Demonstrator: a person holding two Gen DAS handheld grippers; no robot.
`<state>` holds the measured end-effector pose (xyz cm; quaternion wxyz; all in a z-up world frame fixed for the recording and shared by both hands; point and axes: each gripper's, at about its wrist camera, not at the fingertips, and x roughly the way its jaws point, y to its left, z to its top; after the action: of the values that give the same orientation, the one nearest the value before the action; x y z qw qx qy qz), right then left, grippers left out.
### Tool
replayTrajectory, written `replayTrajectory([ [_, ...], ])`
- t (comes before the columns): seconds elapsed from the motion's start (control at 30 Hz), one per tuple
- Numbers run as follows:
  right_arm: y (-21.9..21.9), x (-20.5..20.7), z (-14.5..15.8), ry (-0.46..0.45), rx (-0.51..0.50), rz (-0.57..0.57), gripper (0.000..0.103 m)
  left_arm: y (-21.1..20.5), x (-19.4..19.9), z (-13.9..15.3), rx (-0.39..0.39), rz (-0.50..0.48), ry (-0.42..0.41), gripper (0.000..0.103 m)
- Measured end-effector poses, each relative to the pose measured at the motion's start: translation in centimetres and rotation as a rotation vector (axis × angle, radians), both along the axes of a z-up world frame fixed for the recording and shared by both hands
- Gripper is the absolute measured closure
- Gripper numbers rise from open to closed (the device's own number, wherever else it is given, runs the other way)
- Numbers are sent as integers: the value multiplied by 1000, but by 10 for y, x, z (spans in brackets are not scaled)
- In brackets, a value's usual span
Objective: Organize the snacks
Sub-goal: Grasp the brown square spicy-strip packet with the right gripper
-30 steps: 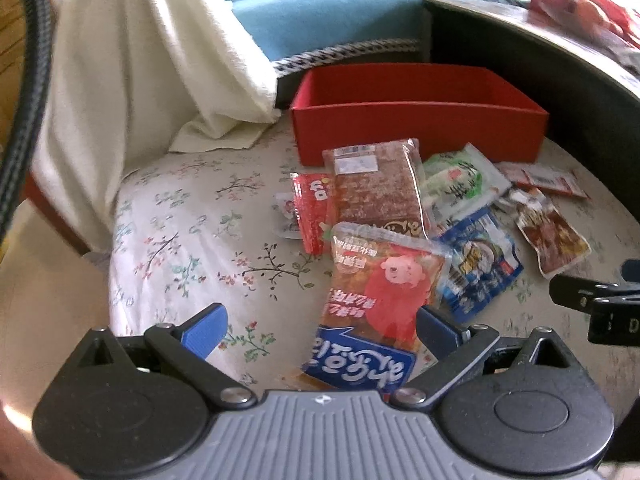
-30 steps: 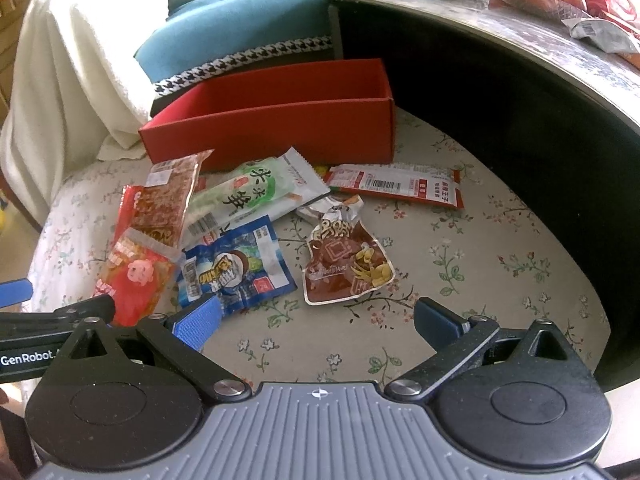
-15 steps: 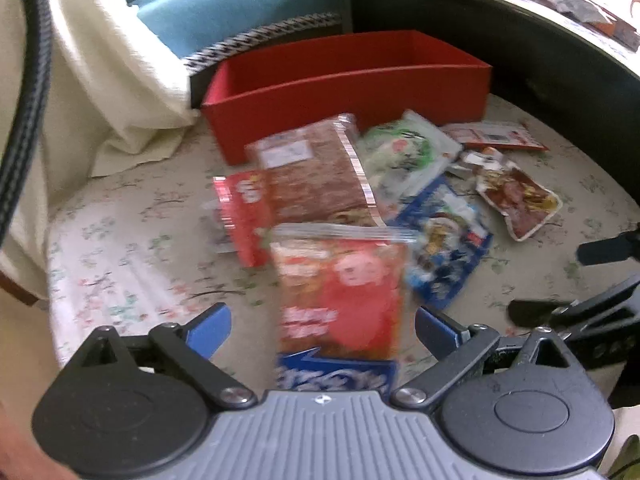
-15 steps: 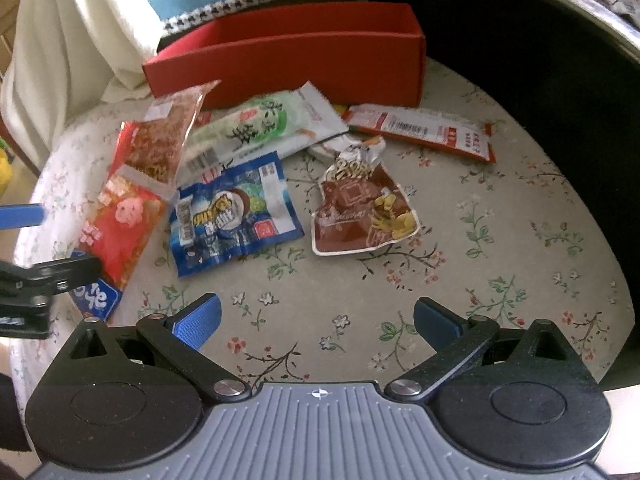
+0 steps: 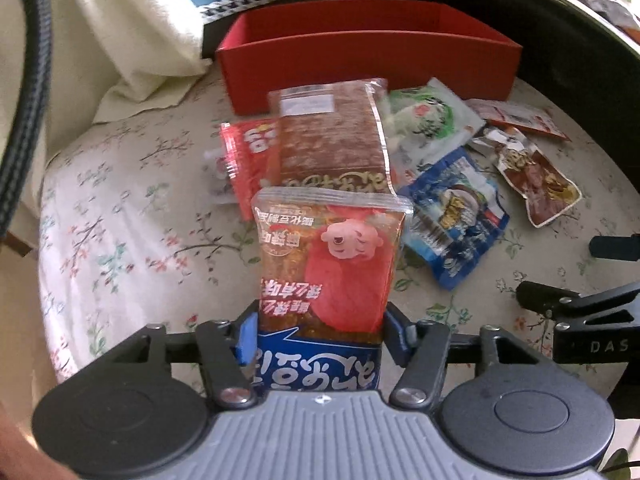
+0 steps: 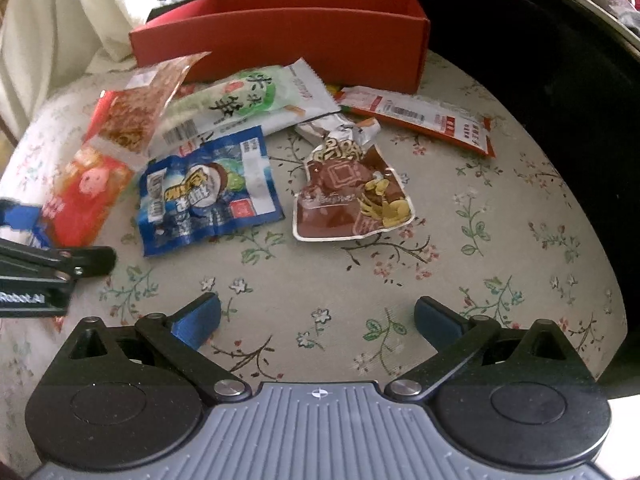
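Floral-printed cloth (image 6: 460,240) covers the cushion where the snacks lie, with a white throw (image 5: 120,32) beyond on the left. On it the left gripper (image 5: 320,332) has its jaws pressed in on the lower part of the red packet (image 5: 328,264) with the pink cartoon face, whose long axis runs straight ahead of the tool. Directly beyond its far end, past the brown packet (image 5: 332,136), stands the red box (image 5: 368,64), its long side lying crosswise; my guess is the packet goes forward into it. The right gripper (image 6: 316,316) hangs spread wide and empty, just to the right. Counted: one box, seven packets showing, one gripped, six loose, the blue packet (image 6: 208,192) nearest the right tool.
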<state>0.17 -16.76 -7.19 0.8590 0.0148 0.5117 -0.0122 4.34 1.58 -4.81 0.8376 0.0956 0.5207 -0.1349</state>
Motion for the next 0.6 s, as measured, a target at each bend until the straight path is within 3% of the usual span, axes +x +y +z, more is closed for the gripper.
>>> replayTrajectory([
  [0.13,0,-3,-2,-19,-3,1,0,13,-5,11,-55,40,-14,54],
  [0.23,-1,0,4,25,30,-7,1,22,-9,19,-94,63,-24,55],
  [0.37,7,1,35,-70,121,-12,1,28,-10,22,-107,94,-15,56],
  [0.47,32,26,54,-110,86,33,0,38,-9,23,-131,120,-8,56],
  [0.6,54,70,63,-89,157,-2,0,55,-10,23,-167,159,6,56],
])
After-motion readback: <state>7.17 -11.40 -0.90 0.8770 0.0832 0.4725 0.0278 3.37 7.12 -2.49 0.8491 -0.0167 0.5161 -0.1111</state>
